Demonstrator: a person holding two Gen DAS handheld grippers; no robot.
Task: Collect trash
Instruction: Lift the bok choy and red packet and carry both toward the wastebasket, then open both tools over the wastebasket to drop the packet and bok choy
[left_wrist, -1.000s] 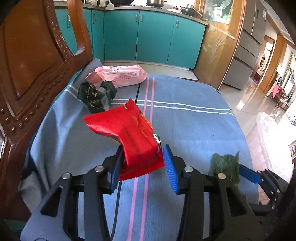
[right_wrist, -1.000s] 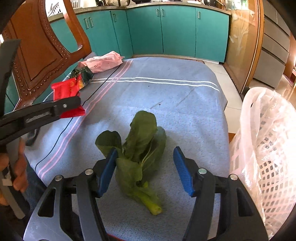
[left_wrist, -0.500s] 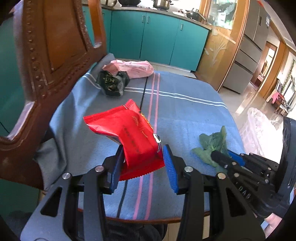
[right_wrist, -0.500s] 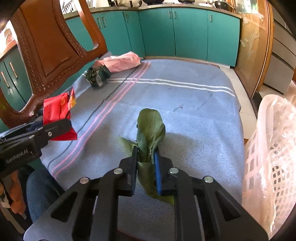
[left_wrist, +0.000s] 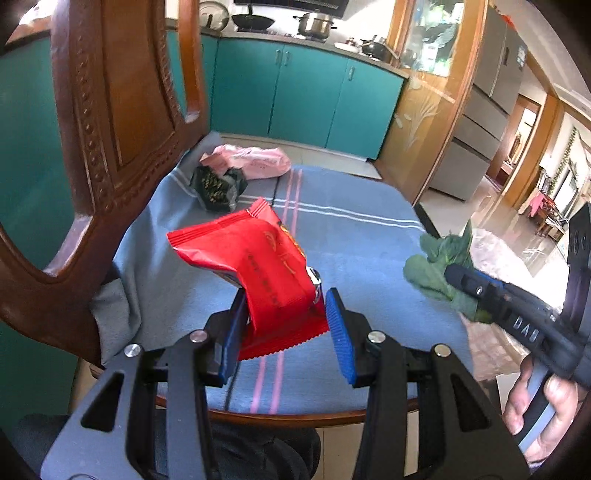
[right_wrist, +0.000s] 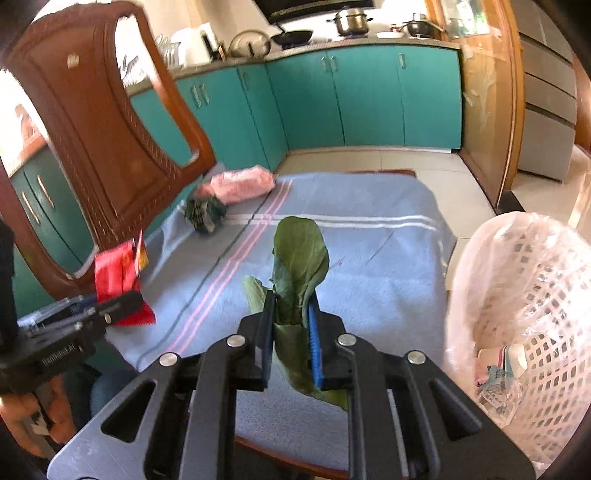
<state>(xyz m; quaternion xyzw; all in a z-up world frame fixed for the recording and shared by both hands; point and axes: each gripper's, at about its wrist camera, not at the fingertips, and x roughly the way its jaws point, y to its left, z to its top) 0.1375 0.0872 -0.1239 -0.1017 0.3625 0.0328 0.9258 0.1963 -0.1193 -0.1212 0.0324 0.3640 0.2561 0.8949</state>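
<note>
Four pieces of trash. One red wrapper (left_wrist: 266, 273), gripped in the left gripper (left_wrist: 284, 325) and held above the table. One green leaf (right_wrist: 297, 266), pinched between the just-closed fingers of the right gripper (right_wrist: 291, 332), lifted off the cloth. One dark wrapper (left_wrist: 218, 186) and one pink bag (left_wrist: 251, 162), lying touching at the far corner of the blue striped cloth (right_wrist: 369, 258). One white basket (right_wrist: 528, 295) with a plastic liner at the right, beside the table. One wooden chair (left_wrist: 110, 110) on the left. Behind, teal kitchen cabinets (right_wrist: 369, 96) and a tiled floor.

Bright daylight, glare at upper left, fisheye-bent dark edges, slight motion blur.
</note>
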